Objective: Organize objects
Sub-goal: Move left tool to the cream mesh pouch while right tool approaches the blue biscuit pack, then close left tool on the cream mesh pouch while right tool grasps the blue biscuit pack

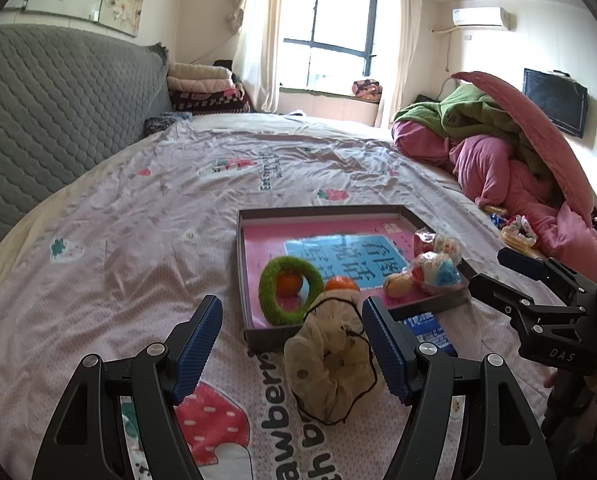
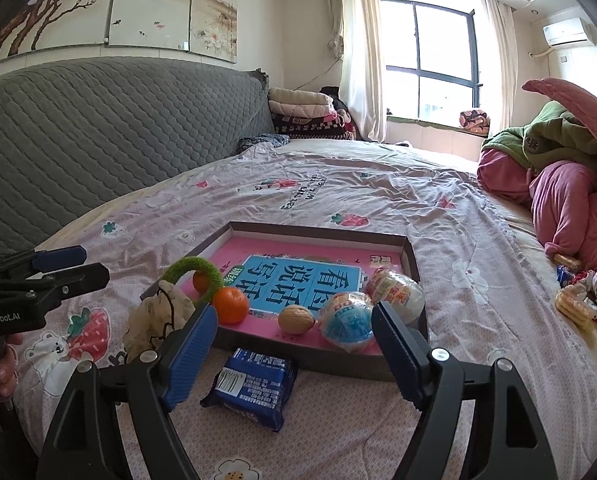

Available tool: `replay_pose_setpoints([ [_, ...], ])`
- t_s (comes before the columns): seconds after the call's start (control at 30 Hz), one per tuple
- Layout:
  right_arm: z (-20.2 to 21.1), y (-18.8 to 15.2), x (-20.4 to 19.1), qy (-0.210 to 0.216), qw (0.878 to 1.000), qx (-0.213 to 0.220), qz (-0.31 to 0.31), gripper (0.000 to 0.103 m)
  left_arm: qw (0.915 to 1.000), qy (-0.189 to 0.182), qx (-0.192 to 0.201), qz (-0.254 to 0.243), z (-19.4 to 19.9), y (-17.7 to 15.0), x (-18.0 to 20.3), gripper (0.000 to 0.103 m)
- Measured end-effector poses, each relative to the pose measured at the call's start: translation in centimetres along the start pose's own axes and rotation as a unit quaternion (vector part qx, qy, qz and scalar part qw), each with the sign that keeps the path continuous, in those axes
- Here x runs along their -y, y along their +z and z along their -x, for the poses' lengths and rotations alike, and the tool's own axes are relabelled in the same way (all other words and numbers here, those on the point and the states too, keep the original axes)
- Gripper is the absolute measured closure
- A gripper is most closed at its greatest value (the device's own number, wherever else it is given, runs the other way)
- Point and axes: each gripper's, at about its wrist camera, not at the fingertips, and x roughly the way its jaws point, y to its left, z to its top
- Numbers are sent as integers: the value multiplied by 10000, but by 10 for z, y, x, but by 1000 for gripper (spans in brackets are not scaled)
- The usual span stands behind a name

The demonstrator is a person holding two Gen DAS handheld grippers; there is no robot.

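Meanwhile we hold left gripper point(image 1: 292, 346) spread wide around beige scrunchie point(image 1: 330, 364) lying against tray rim point(image 1: 258, 338); right gripper point(image 2: 292, 350) gapes empty above blue snack packet point(image 2: 252, 386).

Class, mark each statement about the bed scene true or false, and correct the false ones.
1. The blue packet lies inside the tray. False: it lies on the sheet, in front of the tray.
2. A walnut is in the tray. True.
3. The left hand-held gripper is shut on the beige scrunchie. False: its jaws are open, the scrunchie lying between them.
4. The green ring is in the tray. True.
5. The right hand-held gripper holds an orange. False: it is open and empty.
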Motion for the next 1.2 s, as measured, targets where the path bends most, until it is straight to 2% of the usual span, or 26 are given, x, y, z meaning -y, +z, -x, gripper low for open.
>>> replay_pose_setpoints([
  [0.83, -8, -24, -14, 113, 9988, -471, 56, 24, 9973, -102, -721, 38, -20, -28, 7, 29],
  [1.2, -22, -34, -18, 180, 9965, -820, 7, 24, 9942, -78, -1065, -143, -38, -43, 14, 29],
])
